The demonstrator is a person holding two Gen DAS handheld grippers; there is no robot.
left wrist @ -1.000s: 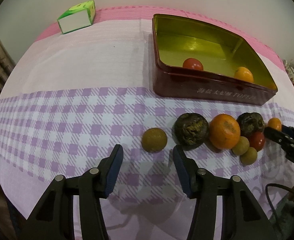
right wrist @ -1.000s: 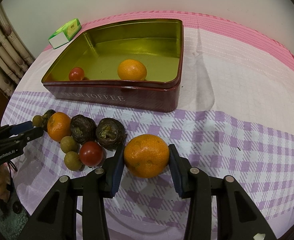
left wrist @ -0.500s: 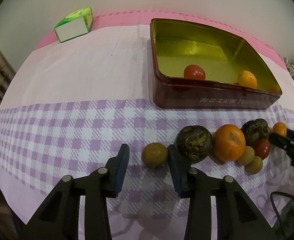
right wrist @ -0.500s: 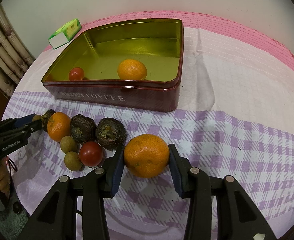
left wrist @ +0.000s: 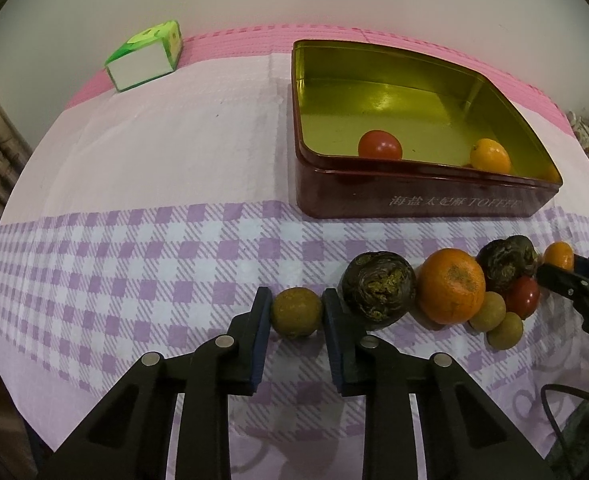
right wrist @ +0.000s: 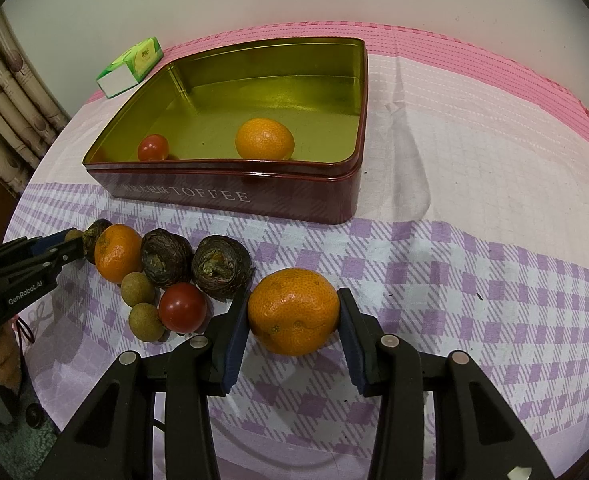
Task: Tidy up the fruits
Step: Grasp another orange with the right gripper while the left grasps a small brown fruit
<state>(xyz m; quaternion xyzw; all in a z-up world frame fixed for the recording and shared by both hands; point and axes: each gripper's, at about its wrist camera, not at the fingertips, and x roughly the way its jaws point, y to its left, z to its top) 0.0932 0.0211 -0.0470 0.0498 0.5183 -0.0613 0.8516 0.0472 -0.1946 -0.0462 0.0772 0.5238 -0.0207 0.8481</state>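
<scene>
A: Where do the two grippers stand?

B: The left gripper [left wrist: 296, 312] has just been closing, and its blue pads now sit against both sides of a small brownish-yellow longan [left wrist: 296, 312] that rests on the checked tablecloth [left wrist: 134, 272]. The right gripper [right wrist: 293, 316] is clamped on a mandarin [right wrist: 293, 316], also down on the cloth.

A: So which step is this?

B: The pickup, I'd say. Both fruits are gripped but not lifted. Next comes a lift clear of the cloth and a carry to the far side, over the near wall of the toffee tin [right wrist: 230, 196], then a release inside.

A: What's between them?

B: A row of loose fruit: just right of the longan a dark wrinkled passion fruit [left wrist: 378, 290] nearly touches the left gripper's right finger, then another mandarin [left wrist: 452, 286], more longans and a cherry tomato [right wrist: 182, 307]. The lift should go straight up so as not to nudge them.

A: And the fruits themselves?

B: The longan is round, dull and matte; the held mandarin is bright, dimpled, a bit flattened. The tin already holds a tomato [left wrist: 379, 145] and a mandarin [right wrist: 264, 138].
</scene>
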